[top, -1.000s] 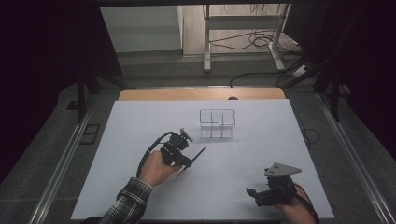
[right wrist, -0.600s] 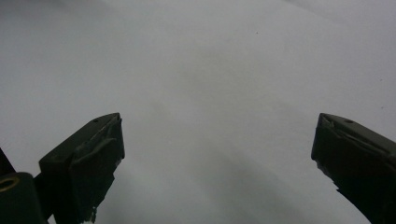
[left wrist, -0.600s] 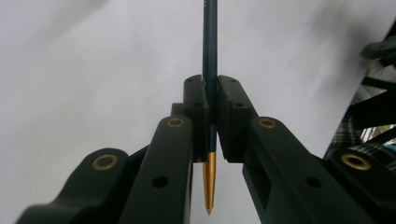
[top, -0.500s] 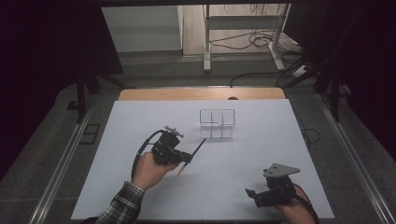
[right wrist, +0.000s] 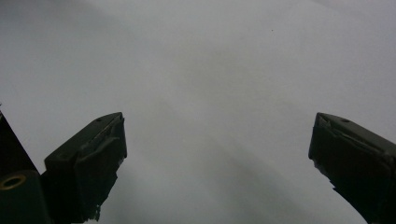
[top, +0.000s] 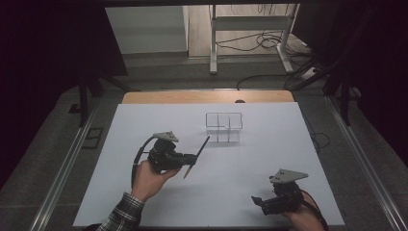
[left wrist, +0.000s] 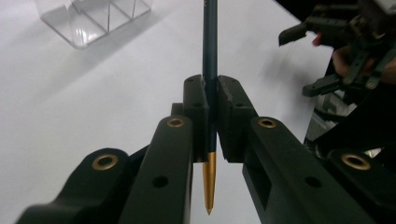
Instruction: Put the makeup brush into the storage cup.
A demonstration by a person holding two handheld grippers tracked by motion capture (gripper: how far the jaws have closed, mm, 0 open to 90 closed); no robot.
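Note:
A dark pen with a gold tip (left wrist: 209, 70) is clamped between the jaws of my left gripper (left wrist: 211, 100), which is shut on it. In the high view the pen (top: 197, 156) slants up and to the right from the left gripper (top: 191, 160), held above the white table left of centre. A clear plastic organiser with compartments (top: 224, 127) stands behind it, also seen as the organiser (left wrist: 93, 16) in the left gripper view. My right gripper (top: 257, 201) rests near the table's front right, and in its own view the right gripper (right wrist: 217, 163) is open with nothing between its jaws.
The white table top (top: 269, 144) ends in a wooden strip (top: 207, 97) at the far side. Metal rails (top: 62, 163) run along both sides. Cables and a frame's legs (top: 250, 43) lie on the floor beyond.
My left gripper has drawn back toward the front left with the pen, away from the organiser. The right gripper has stayed where it was.

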